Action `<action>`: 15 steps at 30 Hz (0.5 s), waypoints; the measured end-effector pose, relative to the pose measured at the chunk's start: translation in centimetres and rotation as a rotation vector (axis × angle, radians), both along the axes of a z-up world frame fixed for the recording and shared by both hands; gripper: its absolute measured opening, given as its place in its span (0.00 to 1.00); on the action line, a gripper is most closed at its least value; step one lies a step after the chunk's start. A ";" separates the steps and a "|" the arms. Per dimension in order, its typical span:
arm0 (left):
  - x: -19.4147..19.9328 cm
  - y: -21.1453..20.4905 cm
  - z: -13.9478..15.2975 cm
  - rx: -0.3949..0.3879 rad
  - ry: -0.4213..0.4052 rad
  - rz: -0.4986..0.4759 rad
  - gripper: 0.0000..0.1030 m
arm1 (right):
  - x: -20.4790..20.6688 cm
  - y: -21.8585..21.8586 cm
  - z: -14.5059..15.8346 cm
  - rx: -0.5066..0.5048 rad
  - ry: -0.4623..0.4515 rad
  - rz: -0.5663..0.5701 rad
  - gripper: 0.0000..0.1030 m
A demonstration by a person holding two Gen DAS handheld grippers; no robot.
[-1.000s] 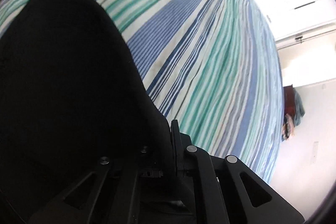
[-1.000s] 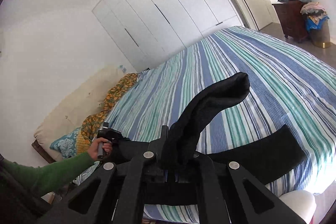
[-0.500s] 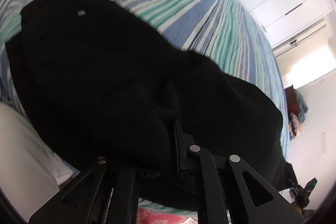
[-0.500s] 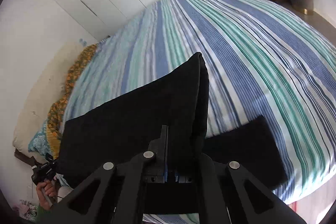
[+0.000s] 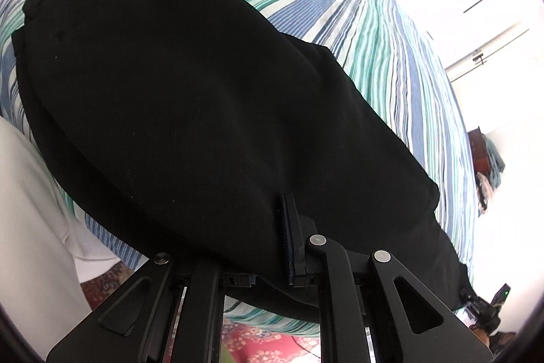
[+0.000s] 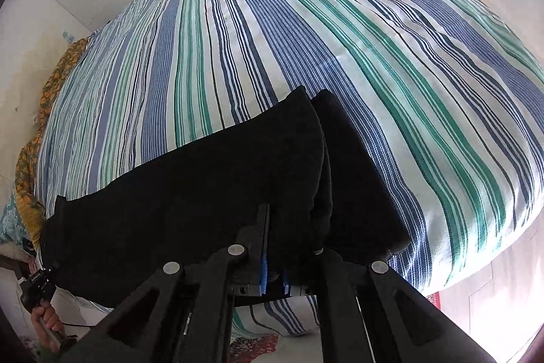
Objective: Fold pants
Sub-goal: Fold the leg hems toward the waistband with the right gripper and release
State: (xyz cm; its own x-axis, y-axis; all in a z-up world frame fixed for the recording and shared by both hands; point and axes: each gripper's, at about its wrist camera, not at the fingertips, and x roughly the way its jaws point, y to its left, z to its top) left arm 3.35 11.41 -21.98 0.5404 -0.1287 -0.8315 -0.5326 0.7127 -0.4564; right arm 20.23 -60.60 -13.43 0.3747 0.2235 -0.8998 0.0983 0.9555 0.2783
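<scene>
1. My left gripper (image 5: 268, 237) is clamped on the black pants (image 5: 204, 97), which fill mid-frame on the striped bed (image 5: 391, 33).
2. My right gripper (image 6: 275, 247) pinches the doubled leg end (image 6: 306, 159).
3. The fold looks laid; next, I'd release and smooth it.

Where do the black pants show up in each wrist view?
Left wrist: black pants fill the centre, waistband button upper left.
Right wrist: pants cover the lower centre and left, folded edge near the middle.
Shared landmark: striped bedspread underneath.
</scene>
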 end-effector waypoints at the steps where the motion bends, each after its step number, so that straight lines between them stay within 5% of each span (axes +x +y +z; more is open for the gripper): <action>1: 0.0 -0.1 0.1 0.003 0.000 -0.003 0.11 | -0.1 -0.2 0.0 0.017 -0.003 -0.002 0.11; 5: -0.4 0.0 0.4 -0.006 -0.002 0.008 0.13 | -1.1 -1.1 1.1 0.076 -0.067 -0.033 0.45; 7: -0.1 0.0 0.4 -0.014 -0.011 0.023 0.13 | -1.6 -1.9 1.5 0.115 -0.104 -0.065 0.45; 8: -0.2 0.0 0.3 -0.014 -0.016 0.025 0.13 | -1.7 -2.2 1.5 0.135 -0.110 -0.078 0.42; 10: -0.3 -0.1 0.3 -0.006 -0.016 0.012 0.08 | -1.8 -2.8 1.3 0.138 -0.102 -0.113 0.07; 15: -0.5 -2.0 1.1 0.047 -0.018 -0.056 0.06 | -2.2 -2.7 2.0 0.035 -0.107 -0.170 0.07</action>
State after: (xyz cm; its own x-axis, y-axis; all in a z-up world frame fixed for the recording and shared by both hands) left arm 2.81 9.39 -20.88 0.5486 -0.1200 -0.8274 -0.4832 0.7621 -0.4309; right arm 18.00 -63.35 -11.46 0.5032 0.1787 -0.8455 0.2258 0.9172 0.3283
